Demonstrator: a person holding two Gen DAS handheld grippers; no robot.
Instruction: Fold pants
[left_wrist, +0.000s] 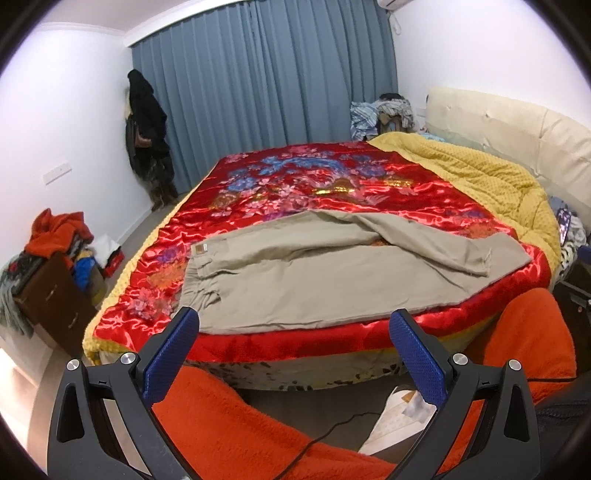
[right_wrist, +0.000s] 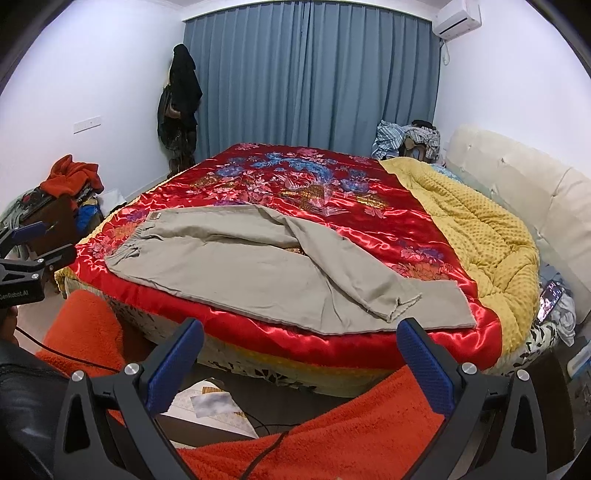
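— Since neither tool has touched cloth yet, we'd judge we're at the very start: the approach, before the first grasp. The left gripper (left_wrist: 293, 319) hangs with its jaws spread wide and nothing between them, short of the near bed edge, roughly level with the waistband (left_wrist: 201, 280).

— Agreed, and our right gripper (right_wrist: 301, 328) is the same, jaws wide and empty, pointed toward the hems. Where do we say the pants (right_wrist: 258, 273) lie?

— Flat on the red satin quilt (right_wrist: 369, 236), along the near side of the bed, waistband to our left, legs running right. The far leg (right_wrist: 332, 258) drapes diagonally across the near one, its hem (right_wrist: 391, 306) resting on top of the other leg near that leg's cuff.

— So the legs are partly stacked already, but skewed. We think the next move calls for squaring them: left jaws pinching the waistband, right jaws taking the crossed hem, then pulling it in line.

— The satin looks slippery, so we'd expect the cloth to slide when tugged. Pinch both layers firmly, lift little.
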